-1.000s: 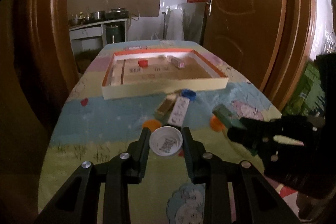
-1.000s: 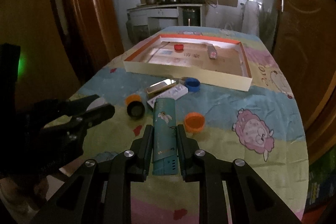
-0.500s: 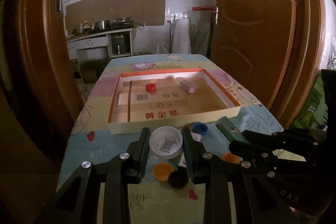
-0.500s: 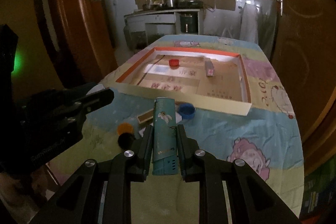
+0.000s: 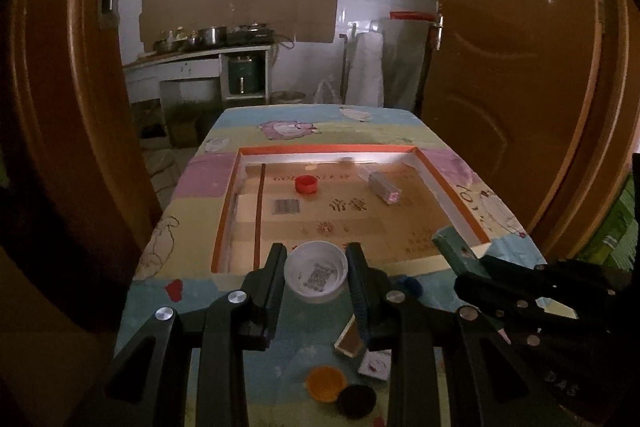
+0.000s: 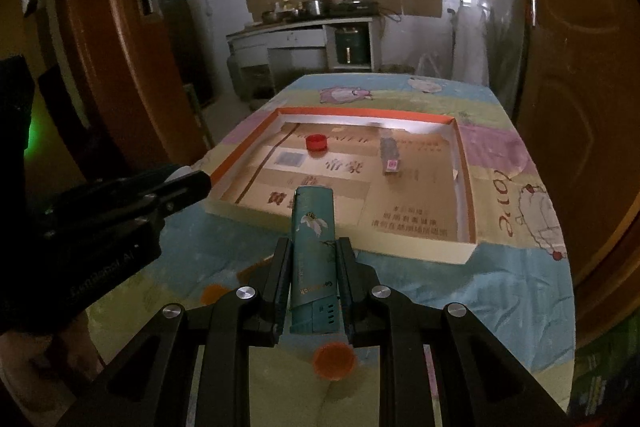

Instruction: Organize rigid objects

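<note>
Left wrist view, close up: the left gripper pinches a white cap, open side up. The right gripper squeezes a teal box, whose long side points straight ahead. Just past both lies the cardboard tray, its near wall right under them. Farther inside sit a red cap and a small box. Both hands look about equally near.
</note>
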The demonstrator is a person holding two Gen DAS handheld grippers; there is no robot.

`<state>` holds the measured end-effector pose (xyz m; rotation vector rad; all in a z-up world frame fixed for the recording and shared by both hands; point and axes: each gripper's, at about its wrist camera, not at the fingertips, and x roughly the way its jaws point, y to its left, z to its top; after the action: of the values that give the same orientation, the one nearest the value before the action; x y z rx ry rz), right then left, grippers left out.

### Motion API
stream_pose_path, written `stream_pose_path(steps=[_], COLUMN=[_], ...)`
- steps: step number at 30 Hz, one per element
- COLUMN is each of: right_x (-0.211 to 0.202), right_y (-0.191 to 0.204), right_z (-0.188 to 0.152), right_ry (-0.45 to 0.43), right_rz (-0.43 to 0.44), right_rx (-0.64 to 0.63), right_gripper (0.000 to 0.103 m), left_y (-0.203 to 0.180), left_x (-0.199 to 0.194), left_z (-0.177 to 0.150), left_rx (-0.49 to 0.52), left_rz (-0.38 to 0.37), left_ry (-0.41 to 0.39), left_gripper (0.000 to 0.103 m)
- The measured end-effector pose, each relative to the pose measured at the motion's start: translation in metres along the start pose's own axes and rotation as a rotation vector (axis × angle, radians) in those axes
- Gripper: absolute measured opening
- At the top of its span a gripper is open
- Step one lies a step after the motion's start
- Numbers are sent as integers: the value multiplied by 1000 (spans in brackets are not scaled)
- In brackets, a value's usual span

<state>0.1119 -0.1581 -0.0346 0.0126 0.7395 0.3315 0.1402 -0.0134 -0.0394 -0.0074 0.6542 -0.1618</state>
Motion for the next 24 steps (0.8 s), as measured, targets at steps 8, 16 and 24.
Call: stream_pose_path(steps=[8,16,24], right_x=[13,37,63], right_y=[-6,-12,-16], right_z=[16,44,70], right_ry=[0,-6,-12], right_rz=[4,18,27], right_rx=[0,7,0], right_gripper=[22,22,22], left_y=[13,20,26], left_x=[21,44,69], left_z=[21,45,70], left_rx=[-31,-35,-41], left_rz=[-6,-8,-12], left_ry=[7,4,0], left_gripper=[31,31,31])
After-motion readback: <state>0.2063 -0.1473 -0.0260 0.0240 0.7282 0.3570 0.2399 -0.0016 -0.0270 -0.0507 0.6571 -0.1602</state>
